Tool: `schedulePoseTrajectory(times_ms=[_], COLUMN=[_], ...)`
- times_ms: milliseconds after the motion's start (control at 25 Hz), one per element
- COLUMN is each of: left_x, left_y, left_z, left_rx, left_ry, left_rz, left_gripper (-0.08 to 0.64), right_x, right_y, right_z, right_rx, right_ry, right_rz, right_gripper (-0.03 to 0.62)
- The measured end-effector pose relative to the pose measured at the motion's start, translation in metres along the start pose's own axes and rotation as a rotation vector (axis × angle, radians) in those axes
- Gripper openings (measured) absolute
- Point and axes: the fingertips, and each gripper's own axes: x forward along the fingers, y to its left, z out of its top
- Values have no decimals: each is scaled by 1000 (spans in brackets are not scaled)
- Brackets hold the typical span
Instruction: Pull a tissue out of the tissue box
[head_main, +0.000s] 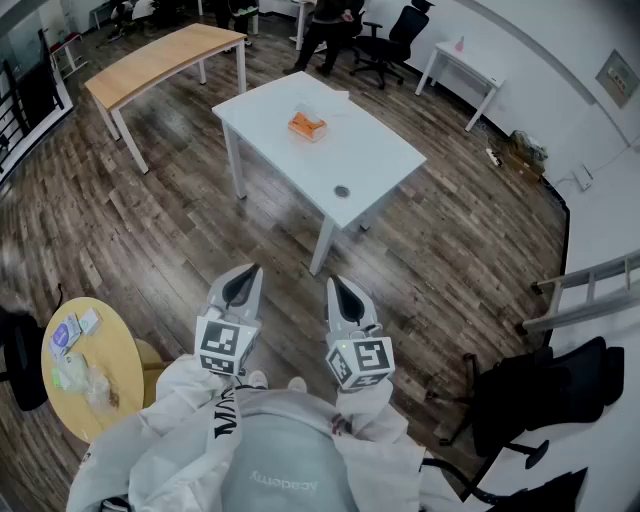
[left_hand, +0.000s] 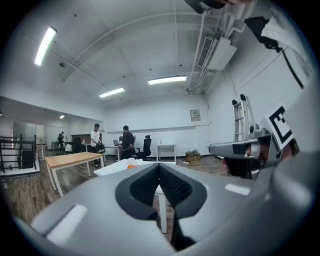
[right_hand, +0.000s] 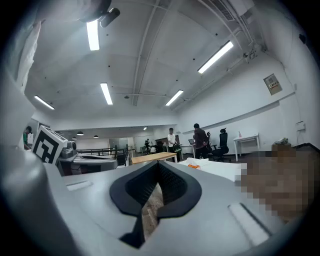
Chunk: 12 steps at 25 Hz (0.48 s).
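An orange tissue box with white tissue showing at its top sits toward the far side of a white table, well ahead of both grippers. The left gripper and the right gripper are held side by side close to the person's body, over the wood floor, pointing toward the table. Both are shut with nothing between the jaws. The box shows as a small orange patch beyond the left gripper in the left gripper view. In the right gripper view it lies past the right gripper.
A small dark round object lies on the table's near part. A curved wooden desk stands at the far left and a round yellow side table at the near left. Black chairs and a ladder are at the right. People stand at the far end.
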Motion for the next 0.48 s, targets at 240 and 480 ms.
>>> schedulePoseTrajectory(times_ms=[240, 480], left_x=[4, 7], left_y=[-6, -7], left_z=[2, -2], left_rx=[1, -3], left_ry=[-4, 8], left_rz=[-10, -2], left_gripper=[0, 0], right_x=[-3, -4], right_y=[-4, -11], right_z=[0, -1], right_rx=[1, -11], right_ry=[0, 4], right_rz=[-6, -27], right_gripper=[2, 2])
